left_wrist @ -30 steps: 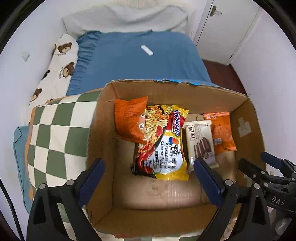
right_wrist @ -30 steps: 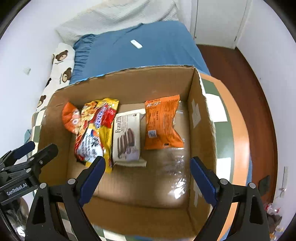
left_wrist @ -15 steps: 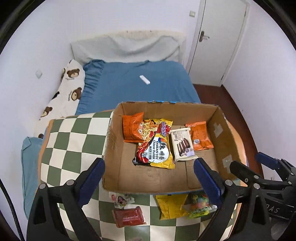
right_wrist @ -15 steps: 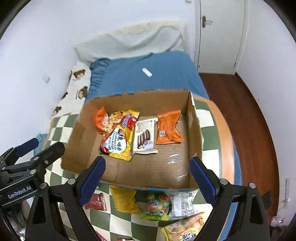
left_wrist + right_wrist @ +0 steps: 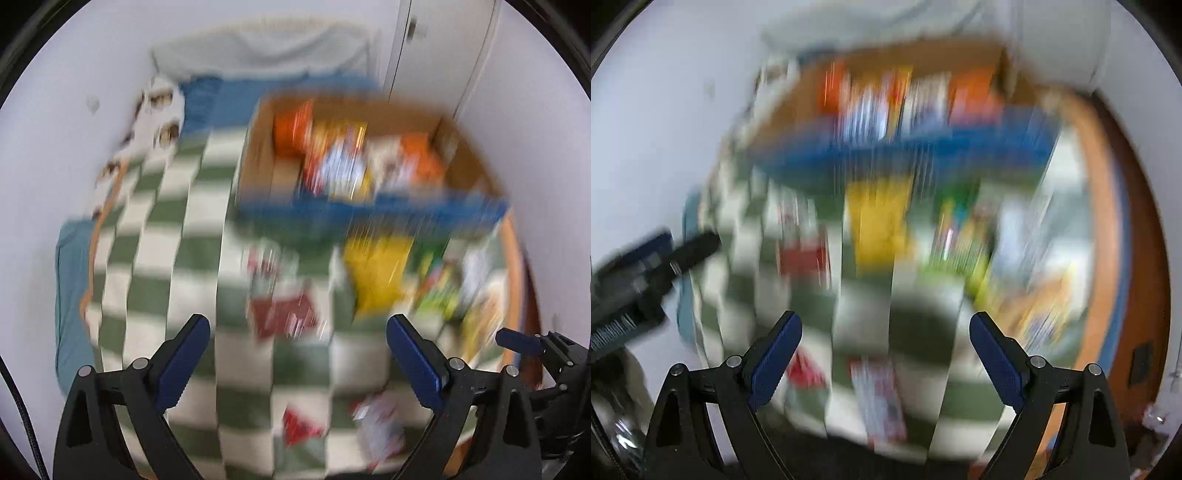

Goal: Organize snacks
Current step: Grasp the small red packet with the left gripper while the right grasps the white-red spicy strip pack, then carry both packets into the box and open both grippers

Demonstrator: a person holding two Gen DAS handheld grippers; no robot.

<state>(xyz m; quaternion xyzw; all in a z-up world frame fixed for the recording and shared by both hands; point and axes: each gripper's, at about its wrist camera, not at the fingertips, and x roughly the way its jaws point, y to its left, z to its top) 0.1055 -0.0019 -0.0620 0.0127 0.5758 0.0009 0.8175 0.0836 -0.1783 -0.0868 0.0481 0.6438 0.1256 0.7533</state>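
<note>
Looking for the next snack

Both grippers, left gripper (image 5: 298, 356) and right gripper (image 5: 885, 356), have fingers apart and empty; next, pick a loose packet (image 5: 376, 273) near the box (image 5: 258, 155).

White walls (image 5: 66, 177) enclose a blue-sheeted bed (image 5: 236, 99); a white door (image 5: 443, 55) stands right; all blurred.

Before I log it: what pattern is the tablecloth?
Green-and-white checks on the tablecloth, clearest in left wrist view.

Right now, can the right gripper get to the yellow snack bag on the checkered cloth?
Probably yes. The right gripper is open and empty, and the yellow snack bag lies uncovered on the checkered cloth ahead of it, outside the cardboard box. The picture is blurry, though.
</note>
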